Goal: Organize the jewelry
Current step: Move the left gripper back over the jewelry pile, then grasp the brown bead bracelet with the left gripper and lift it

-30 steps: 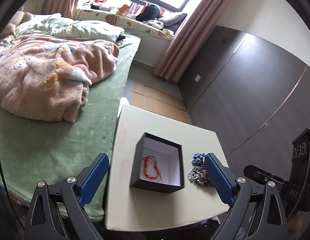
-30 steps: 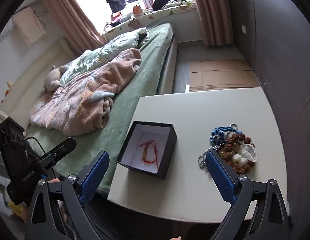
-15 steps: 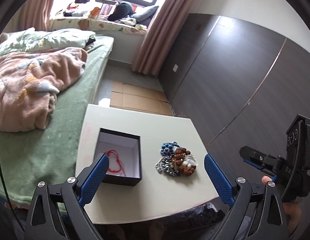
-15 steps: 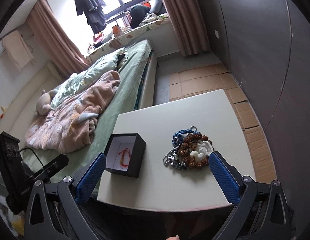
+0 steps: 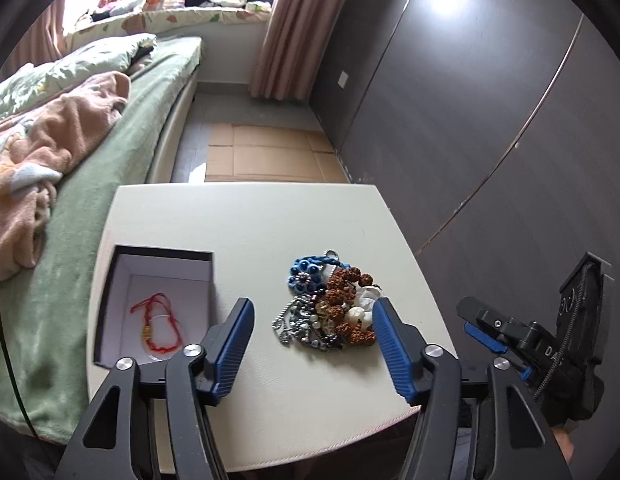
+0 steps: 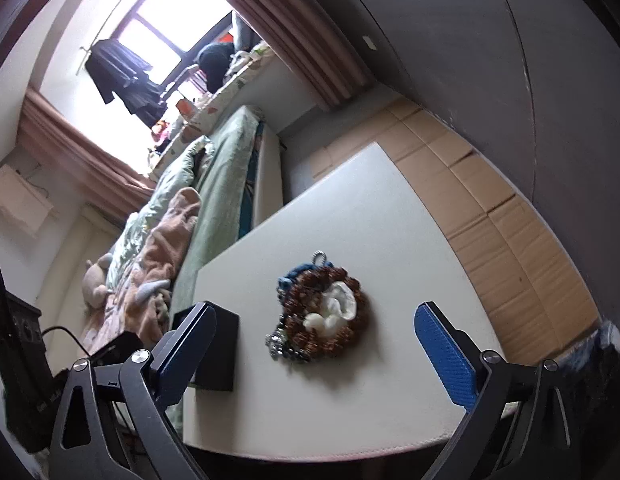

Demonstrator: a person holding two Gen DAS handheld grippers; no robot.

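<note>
Only partial white letters "DA" on the right gripper (image 5: 541,344); both grippers' fingers apart, empty, over jewelry pile (image 5: 329,308).

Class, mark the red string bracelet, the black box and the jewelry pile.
red string bracelet (image 5: 160,326): left wrist view, cord loop.
black box (image 5: 212,280): left wrist view, right wall.
jewelry pile (image 6: 321,318): right wrist view, brown beads.

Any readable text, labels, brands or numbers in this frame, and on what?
"DA": white letters on the right gripper's black body, cut off, left wrist view.
Faint white marks on the black unit behind it: too blurred to read.
Faint letters on the left gripper's body, right wrist view: too small to read.
Box, jewelry, table: no text.
</note>
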